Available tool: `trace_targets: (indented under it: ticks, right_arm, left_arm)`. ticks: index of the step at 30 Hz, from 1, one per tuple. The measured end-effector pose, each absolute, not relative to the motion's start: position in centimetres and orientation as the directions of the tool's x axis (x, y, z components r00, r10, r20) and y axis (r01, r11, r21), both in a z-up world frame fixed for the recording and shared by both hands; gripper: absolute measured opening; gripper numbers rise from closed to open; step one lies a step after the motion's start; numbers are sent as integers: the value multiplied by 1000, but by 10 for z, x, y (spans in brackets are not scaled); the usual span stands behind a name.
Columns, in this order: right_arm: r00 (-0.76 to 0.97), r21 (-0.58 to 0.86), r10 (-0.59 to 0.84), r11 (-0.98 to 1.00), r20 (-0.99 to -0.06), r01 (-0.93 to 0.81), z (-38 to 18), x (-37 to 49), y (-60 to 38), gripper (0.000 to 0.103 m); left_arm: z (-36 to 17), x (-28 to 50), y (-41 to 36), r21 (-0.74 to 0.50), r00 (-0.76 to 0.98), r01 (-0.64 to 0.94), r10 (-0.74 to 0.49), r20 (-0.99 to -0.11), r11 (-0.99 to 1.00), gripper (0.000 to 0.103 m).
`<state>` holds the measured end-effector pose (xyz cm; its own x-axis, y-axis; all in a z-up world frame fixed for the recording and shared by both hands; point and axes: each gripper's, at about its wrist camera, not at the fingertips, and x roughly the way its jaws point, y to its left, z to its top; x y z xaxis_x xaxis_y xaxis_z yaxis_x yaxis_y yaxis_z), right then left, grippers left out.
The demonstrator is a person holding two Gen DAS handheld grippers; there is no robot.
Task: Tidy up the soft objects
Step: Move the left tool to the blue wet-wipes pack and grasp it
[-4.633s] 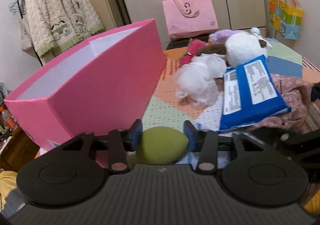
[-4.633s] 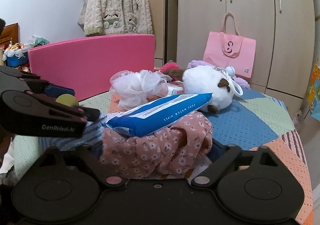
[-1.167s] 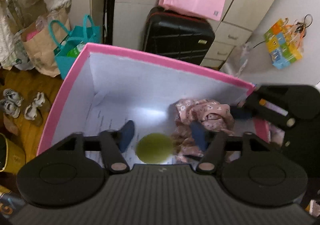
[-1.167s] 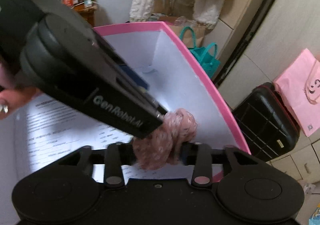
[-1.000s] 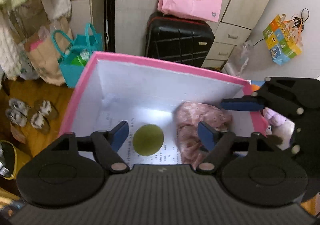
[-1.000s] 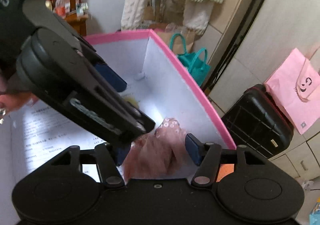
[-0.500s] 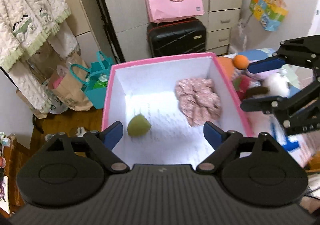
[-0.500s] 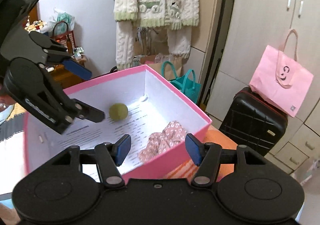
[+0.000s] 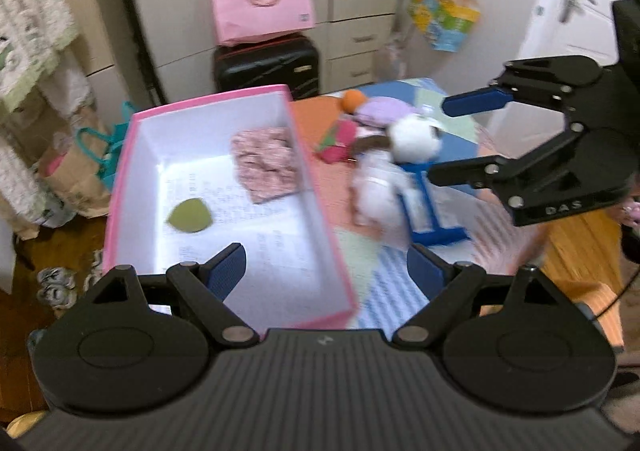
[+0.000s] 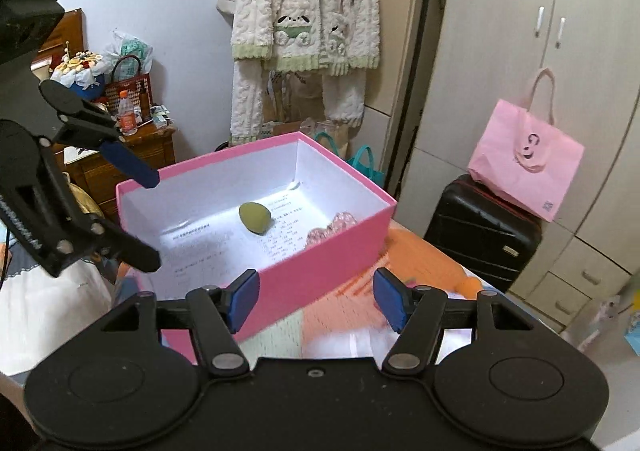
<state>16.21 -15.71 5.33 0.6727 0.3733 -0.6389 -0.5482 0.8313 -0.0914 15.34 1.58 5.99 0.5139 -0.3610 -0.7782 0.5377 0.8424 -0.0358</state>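
Observation:
The pink box (image 9: pixel 120 187) with a white inside stands on the patchwork bed. In it lie a green sponge (image 9: pixel 188 215) and a floral scrunchie (image 9: pixel 266 165), also seen as sponge (image 10: pixel 255 217) and scrunchie (image 10: pixel 332 229) from the right wrist. My left gripper (image 9: pixel 326 271) hangs open and empty above the box's near right corner. My right gripper (image 10: pixel 316 301) is open and empty, above the bed beside the box wall (image 10: pixel 320 271). On the bed lie a white plush (image 9: pixel 414 137), a white mesh pouf (image 9: pixel 376 187) and a blue wipes pack (image 9: pixel 434 223).
An orange ball (image 9: pixel 352 99), a purple soft thing (image 9: pixel 380 109) and a red plush (image 9: pixel 338 139) lie behind the white plush. A black suitcase (image 9: pixel 266 63) with a pink bag (image 9: pixel 262 3) stands beyond the bed. Bags sit on the floor left of the box.
Both grippers let go inside the box and drew back and up. The sponge and the scrunchie stayed on the box floor. The left jaws widened.

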Motion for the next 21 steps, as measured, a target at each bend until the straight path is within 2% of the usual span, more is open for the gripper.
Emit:
trace_targets:
  ticks: [14, 21]
  right_arm:
    - [717, -149, 330, 844, -614, -516, 40, 85, -202, 74]
    - [702, -101, 343, 856, -624, -507, 8, 71, -223, 76]
  left_arm:
    - [41, 108, -48, 14, 476, 669, -413, -776, 743, 87]
    - [17, 111, -73, -40, 417, 700, -454, -787, 713, 86]
